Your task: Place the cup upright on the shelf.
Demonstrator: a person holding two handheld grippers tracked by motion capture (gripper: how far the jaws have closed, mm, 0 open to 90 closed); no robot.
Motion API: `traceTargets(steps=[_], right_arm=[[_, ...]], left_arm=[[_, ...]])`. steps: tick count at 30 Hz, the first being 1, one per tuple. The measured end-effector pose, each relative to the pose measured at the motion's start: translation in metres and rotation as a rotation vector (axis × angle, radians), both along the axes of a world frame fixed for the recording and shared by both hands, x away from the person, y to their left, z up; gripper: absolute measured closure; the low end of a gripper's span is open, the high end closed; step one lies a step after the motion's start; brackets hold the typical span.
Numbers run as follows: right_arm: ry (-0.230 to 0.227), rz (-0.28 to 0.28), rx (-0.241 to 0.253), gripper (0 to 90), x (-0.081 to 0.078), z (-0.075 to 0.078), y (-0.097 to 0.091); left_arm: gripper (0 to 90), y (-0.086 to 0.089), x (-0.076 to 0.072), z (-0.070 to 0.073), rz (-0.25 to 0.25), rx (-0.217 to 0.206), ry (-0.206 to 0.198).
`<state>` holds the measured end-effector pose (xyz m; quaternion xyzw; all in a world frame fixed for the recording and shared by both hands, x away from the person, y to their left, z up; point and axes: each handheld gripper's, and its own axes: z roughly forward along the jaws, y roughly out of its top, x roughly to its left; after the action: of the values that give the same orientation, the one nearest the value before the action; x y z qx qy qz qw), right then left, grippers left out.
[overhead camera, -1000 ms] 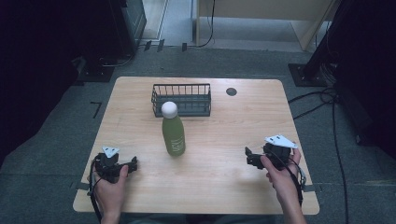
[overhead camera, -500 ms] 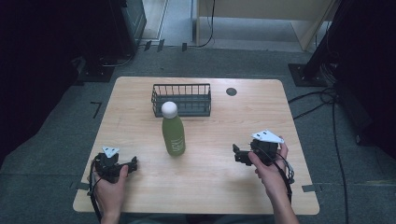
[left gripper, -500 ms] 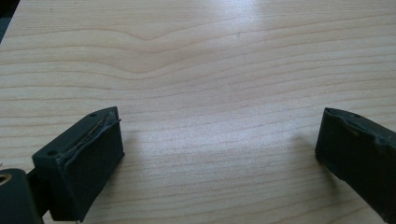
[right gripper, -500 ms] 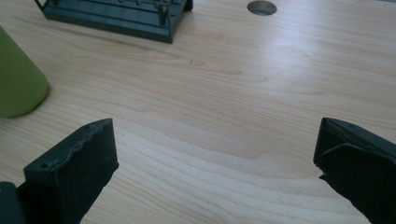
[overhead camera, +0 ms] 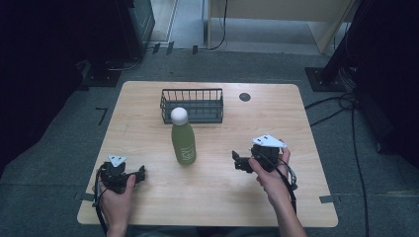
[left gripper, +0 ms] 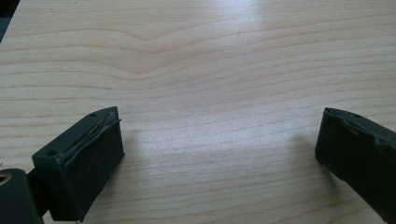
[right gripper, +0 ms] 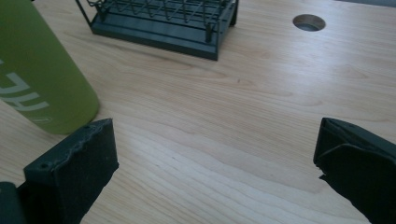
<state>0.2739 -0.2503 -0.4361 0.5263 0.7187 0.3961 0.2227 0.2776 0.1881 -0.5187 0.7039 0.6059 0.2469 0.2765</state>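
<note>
On table's near right, right gripper (overhead camera: pixel 236 161) points left toward green bottle (overhead camera: pixel 183 143), jaws wide, empty; left gripper (overhead camera: pixel 142 174) low near left, jaws wide, empty

High cam looks down on table (overhead camera: pixel 148 123); gripper cams sit low, close; right shares bottle (right gripper: pixel 37 79).
</note>
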Motion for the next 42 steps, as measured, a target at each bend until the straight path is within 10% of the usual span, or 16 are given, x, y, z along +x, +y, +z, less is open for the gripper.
traceTargets(steps=[29,42], right_arm=[[-0.040,0.157,0.028,0.0,0.015,0.009,0.081],[-0.061,0.211,0.120,7.0,0.017,0.003,0.102]], left_arm=[[1.2,0.000,0.000,0.000,0.001,-0.001,-0.001],[1.2,0.000,0.000,0.000,0.000,0.000,0.000]])
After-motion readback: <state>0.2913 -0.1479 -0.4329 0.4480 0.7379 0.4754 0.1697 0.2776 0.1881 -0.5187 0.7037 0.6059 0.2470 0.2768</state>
